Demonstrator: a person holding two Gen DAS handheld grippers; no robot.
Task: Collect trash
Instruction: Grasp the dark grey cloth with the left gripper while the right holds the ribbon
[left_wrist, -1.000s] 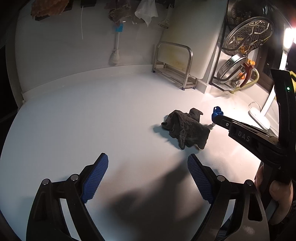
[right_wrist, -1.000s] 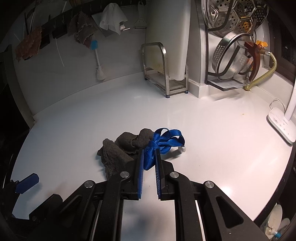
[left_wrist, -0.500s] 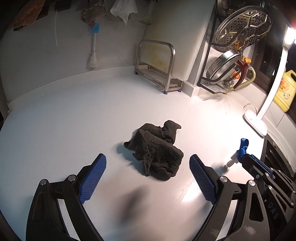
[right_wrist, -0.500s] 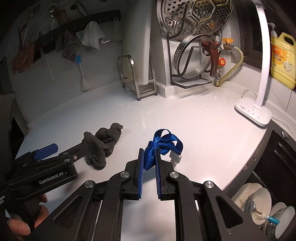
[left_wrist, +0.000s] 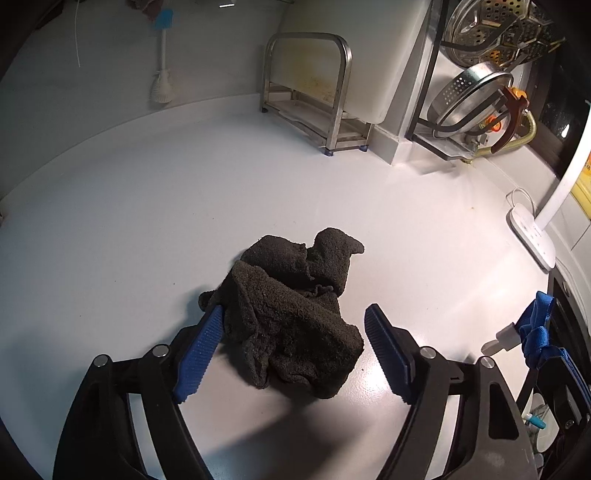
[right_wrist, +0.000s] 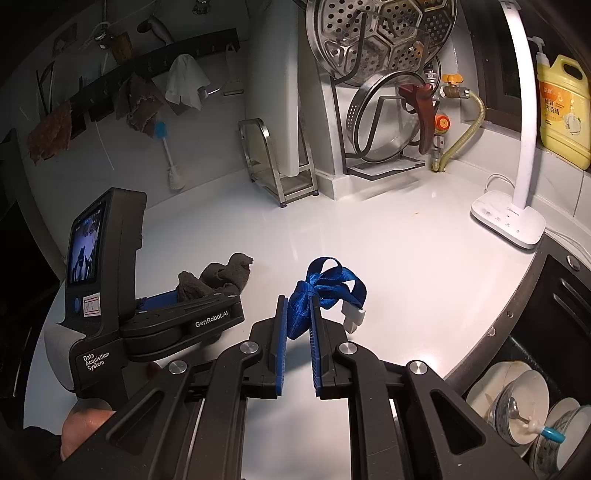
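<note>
A crumpled dark grey cloth lies on the white counter. My left gripper straddles its near end, jaws closing. The left pad touches the cloth's edge, while a gap still shows at the right pad. My right gripper is shut on a bunched blue ribbon with a white tag, held above the counter near its right edge. The ribbon also shows at the right of the left wrist view. In the right wrist view the cloth pokes out past the left tool's housing.
At the back stand a steel rack with a white cutting board and a stand of steamer trays and lids. A white lamp base and a yellow detergent bottle sit at the right. Bowls lie below the counter edge.
My left gripper has come forward over the cloth, now between its narrowing jaws. The right gripper carried the ribbon rightward toward the counter's edge, then held still.
</note>
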